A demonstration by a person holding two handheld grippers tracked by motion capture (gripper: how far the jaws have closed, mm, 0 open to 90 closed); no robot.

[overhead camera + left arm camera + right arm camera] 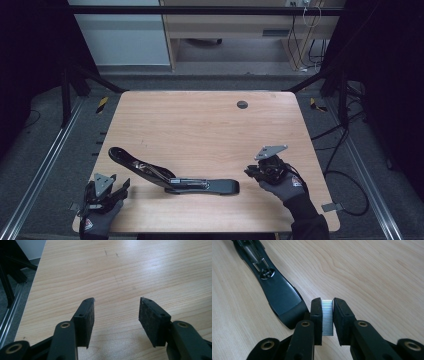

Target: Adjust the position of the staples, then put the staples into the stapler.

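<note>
Your right gripper (327, 315) is clamped on a strip of staples (327, 317), pinched flat between its 2 pads and standing upright above the wooden table (210, 125). The black stapler (172, 175) lies swung fully open near the table's front edge, its base end just beside your jaws in the right gripper view and its magazine channel (257, 257) running away from you. Loading that strip looks like the step in hand.

Your left gripper (116, 315) is spread wide with nothing in it, hovering over bare wood near the front left corner, close to the raised stapler arm (125, 159).

- Turn the strip so its length runs along the channel before lowering it.
- Keep a light, even pinch; the strip will likely snap if squeezed or twisted.
- Bring your left gripper in to steady the stapler, since it may slide.
- Release only once the strip sits level in the channel.
</note>
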